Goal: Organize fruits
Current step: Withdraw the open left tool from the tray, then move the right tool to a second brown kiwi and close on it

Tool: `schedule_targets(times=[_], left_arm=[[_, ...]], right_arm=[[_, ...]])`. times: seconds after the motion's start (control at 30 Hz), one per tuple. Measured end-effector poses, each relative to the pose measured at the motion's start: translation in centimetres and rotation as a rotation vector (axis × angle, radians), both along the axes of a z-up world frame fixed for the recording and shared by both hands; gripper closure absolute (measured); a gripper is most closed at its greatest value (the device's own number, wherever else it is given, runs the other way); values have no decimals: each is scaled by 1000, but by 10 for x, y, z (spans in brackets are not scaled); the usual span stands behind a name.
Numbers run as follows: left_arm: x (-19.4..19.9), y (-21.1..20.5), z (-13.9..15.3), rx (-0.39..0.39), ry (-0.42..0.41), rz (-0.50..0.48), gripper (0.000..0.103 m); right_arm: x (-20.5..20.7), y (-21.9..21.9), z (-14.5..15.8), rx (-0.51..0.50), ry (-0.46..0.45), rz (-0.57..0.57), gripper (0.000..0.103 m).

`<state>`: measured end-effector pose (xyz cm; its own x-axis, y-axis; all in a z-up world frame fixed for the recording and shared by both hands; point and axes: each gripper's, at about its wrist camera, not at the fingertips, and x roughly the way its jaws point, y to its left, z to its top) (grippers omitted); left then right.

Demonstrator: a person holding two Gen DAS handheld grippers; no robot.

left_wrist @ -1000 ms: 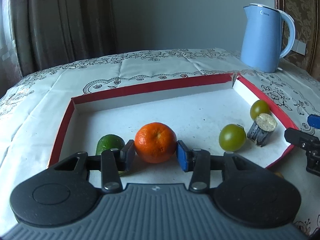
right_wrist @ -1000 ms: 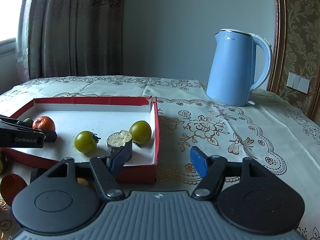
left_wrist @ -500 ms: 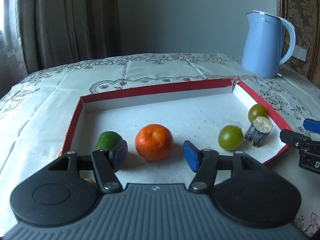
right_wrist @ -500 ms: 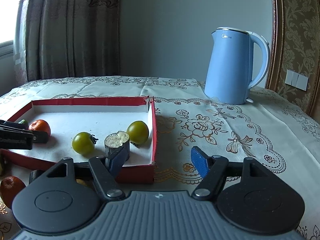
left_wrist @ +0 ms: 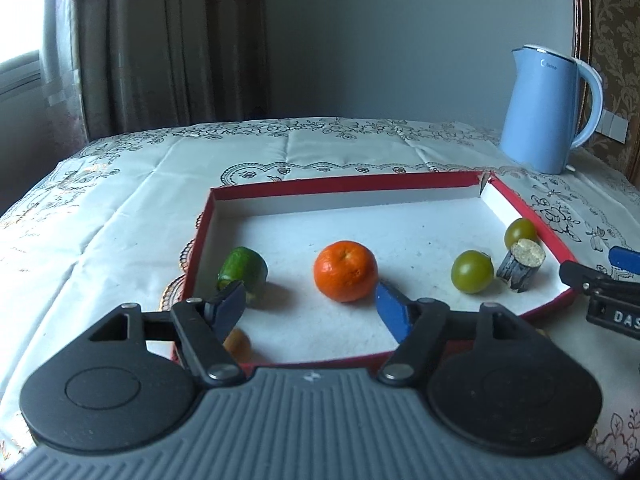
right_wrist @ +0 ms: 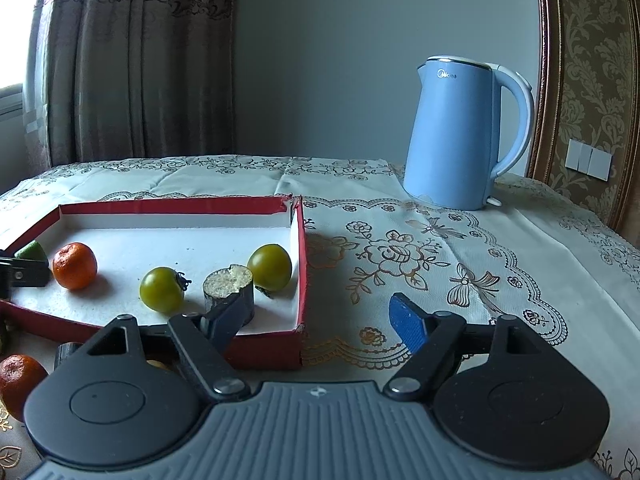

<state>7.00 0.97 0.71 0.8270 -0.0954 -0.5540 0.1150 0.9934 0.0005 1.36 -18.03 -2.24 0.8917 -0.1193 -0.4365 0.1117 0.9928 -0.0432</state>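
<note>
A red-rimmed white tray (left_wrist: 524, 212) holds an orange (left_wrist: 346, 271), a green fruit (left_wrist: 243, 269), two green tomatoes (left_wrist: 472, 271) (left_wrist: 520, 231) and a dark stub with a pale cut top (left_wrist: 522, 262). My left gripper (left_wrist: 310, 308) sits just in front of the orange. Its jaws are opening, apart from the fruit, with nothing between them. My right gripper (right_wrist: 316, 320) hovers over the tray's (right_wrist: 302, 240) near right corner. Its jaws are also opening and empty, and its left finger overlaps the stub (right_wrist: 229, 284).
A blue kettle (right_wrist: 460, 132) stands at the back right on the embroidered tablecloth (right_wrist: 440, 264). A second orange (right_wrist: 20, 380) lies outside the tray at the front left. A small orange fruit (left_wrist: 237, 344) shows behind my left finger. Curtains hang behind the table.
My left gripper has let go of the orange, spread its jaws and drawn back and up. The right gripper's jaws have widened a little; it has stayed in place.
</note>
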Motion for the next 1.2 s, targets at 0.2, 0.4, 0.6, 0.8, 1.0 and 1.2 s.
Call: schedule_targets(times=[0.2, 0.4, 0.6, 0.8, 1.0, 1.2], left_arm=[[-26, 8, 4, -14, -18, 5, 30], [-62, 21, -5, -46, -9, 13, 28], [-83, 29, -16, -69, 13, 6, 27], [-84, 27, -32, -31, 48, 5, 24], [-81, 26, -40, -21, 41, 1, 10], [-79, 23, -42, 4, 35, 6, 3]], right_arm=[[0, -1, 0, 3, 0, -5, 24], [-1, -2, 0, 8, -3, -11, 24], [-1, -3, 0, 13, -6, -14, 24], [-2, -4, 0, 24, -6, -13, 24], [-14, -18, 1, 192, 48, 63, 24], [-24, -19, -7, 266, 117, 124, 24]])
